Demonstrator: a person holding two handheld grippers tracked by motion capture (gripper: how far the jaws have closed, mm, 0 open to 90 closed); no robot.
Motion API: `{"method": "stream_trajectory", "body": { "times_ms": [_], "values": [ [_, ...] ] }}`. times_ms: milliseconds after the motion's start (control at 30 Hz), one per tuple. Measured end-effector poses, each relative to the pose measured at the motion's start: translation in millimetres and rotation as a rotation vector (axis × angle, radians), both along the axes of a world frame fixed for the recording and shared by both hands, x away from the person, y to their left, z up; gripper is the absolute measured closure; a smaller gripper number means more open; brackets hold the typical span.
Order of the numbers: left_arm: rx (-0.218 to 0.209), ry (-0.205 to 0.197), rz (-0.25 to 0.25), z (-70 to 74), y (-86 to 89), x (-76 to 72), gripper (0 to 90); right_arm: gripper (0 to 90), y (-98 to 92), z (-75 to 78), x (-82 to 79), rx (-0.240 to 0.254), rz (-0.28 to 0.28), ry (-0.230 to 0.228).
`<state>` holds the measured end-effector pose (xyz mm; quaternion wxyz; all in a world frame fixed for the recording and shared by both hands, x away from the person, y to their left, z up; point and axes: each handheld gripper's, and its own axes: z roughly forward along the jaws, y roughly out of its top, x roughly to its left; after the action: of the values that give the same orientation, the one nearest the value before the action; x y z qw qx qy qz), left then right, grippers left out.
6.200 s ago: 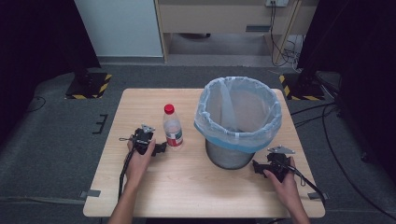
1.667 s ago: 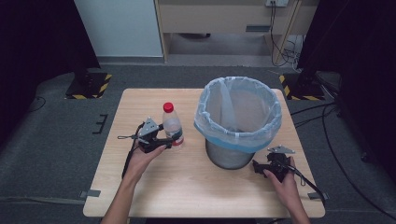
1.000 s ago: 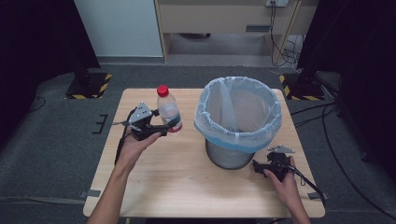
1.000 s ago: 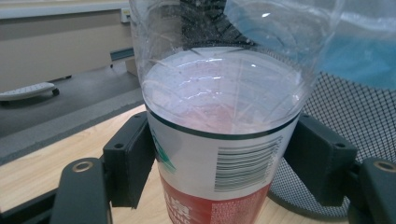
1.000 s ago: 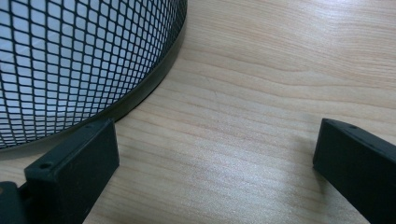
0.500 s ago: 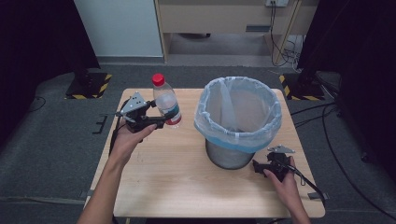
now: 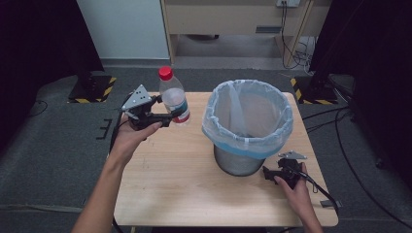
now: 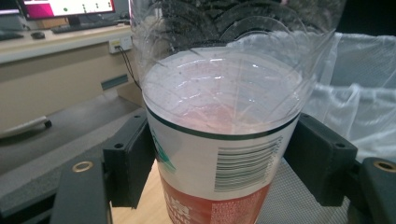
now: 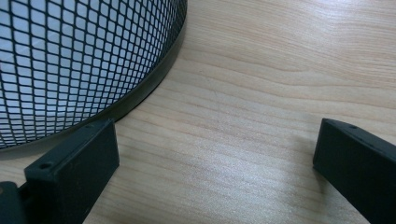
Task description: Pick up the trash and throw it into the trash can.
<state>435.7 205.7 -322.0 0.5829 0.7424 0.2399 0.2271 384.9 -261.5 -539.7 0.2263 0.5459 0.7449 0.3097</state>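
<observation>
Above wooden table, dark room.

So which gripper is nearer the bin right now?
Right. The right gripper rests on the table beside the bin's base; the left gripper holds the bottle up, off to its left.

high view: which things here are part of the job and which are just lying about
In the job:
- bottle, held off the table by the left gripper
- lined bin, beside it

Just there:
- right gripper, open, resting on the table
- cables on the floor behind
</observation>
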Motion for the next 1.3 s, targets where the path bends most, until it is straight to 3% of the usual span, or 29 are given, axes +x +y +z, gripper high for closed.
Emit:
{"method": "stream_trajectory", "body": {
  "times_ms": [267, 500, 567, 933, 1300],
  "values": [
    [0.022, -0.03, -0.023, 29.1, -7.3, -6.9, 27.6, 0.4, 0.1, 0.1, 0.0, 0.001, -0.002, 0.001],
    [0.022, -0.027, -0.029, 46.0, -10.9, -8.3, 27.6, 0.4, 0.0, 0.0, 0.0, 0.0, 0.0, 0.0],
    [0.022, -0.043, -0.042, 52.3, -14.5, -8.1, 27.5, 0.4, 0.0, 0.0, 0.0, 0.0, 0.0, 0.0],
    [0.023, -0.046, -0.068, 59.2, -26.4, -6.4, 27.5, 0.4, 0.1, 0.1, 0.0, 0.002, -0.002, 0.001],
    [-0.006, -0.05, -0.089, 68.8, -33.7, -7.6, 27.5, 0.4, 0.1, 0.1, 0.0, 0.001, -0.002, 0.001]
  ]
}}
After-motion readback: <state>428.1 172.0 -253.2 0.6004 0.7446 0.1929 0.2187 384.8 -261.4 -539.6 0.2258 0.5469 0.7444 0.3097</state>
